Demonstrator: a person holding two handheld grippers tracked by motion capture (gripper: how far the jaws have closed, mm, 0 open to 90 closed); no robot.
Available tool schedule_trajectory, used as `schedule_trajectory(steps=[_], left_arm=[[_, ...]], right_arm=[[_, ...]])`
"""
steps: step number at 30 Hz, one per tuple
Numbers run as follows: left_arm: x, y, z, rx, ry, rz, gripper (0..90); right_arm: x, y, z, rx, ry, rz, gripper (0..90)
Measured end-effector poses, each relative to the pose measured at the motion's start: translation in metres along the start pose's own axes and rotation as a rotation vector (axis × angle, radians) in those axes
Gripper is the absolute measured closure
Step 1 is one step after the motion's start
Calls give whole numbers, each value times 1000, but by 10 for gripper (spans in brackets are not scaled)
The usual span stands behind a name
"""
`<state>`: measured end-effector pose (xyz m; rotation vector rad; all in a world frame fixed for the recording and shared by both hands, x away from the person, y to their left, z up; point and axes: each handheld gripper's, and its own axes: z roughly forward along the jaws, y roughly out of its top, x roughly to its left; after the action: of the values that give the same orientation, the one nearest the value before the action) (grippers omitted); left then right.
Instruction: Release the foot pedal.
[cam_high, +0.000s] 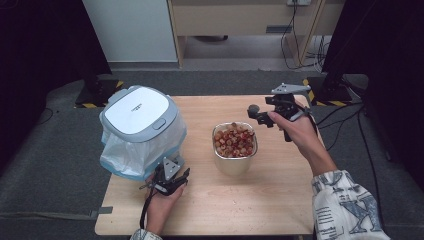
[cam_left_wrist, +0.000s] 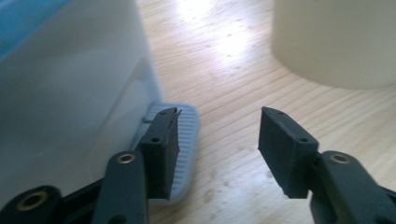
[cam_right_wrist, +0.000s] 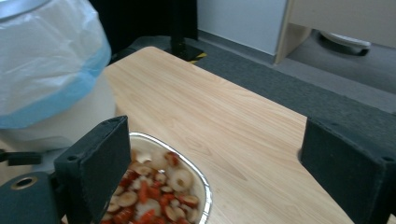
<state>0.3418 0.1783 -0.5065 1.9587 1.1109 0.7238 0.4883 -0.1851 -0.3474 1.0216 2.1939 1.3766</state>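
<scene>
The left hand-held gripper (cam_left_wrist: 217, 135) stands open at the bin (cam_high: 141, 131) pedal (cam_left_wrist: 184, 149) near left on the tabletop (cam_high: 280, 200), while the right hand-held gripper (cam_right_wrist: 212, 172), open and empty, hovers over the rigid, slippery, probably weighty bowl (cam_high: 235, 146) at centre, best gripped by the rim.

A short line of dark printing sits on the white square lid (cam_high: 139, 109) of the grey pedal bin standing at the wooden table's (cam_high: 280, 200) left edge, too small to be read. Large dark letter-like shapes pattern the person's white sleeve (cam_high: 345, 205) at the table's near right corner; none forms a legible word. No other text or sign is readable.
</scene>
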Motion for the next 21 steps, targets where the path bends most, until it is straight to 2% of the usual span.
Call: schedule_trajectory(steps=[4,8,10,19,21], left_arm=[[-4,1,-1,-2,-34,4,423],[-5,2,-1,-2,-49,4,402],[-4,2,0,5,-66,5,399],[-6,1,2,15,-79,18,358],[-6,1,3,15,-85,22,361]], right_arm=[[-8,-9,-7,-17,-57,22,86],[-15,-19,-12,-31,-116,48,80],[-17,-24,-14,-35,-133,57,80],[-24,-45,-23,-34,-182,97,73],[-25,-55,-26,-30,-195,102,71]])
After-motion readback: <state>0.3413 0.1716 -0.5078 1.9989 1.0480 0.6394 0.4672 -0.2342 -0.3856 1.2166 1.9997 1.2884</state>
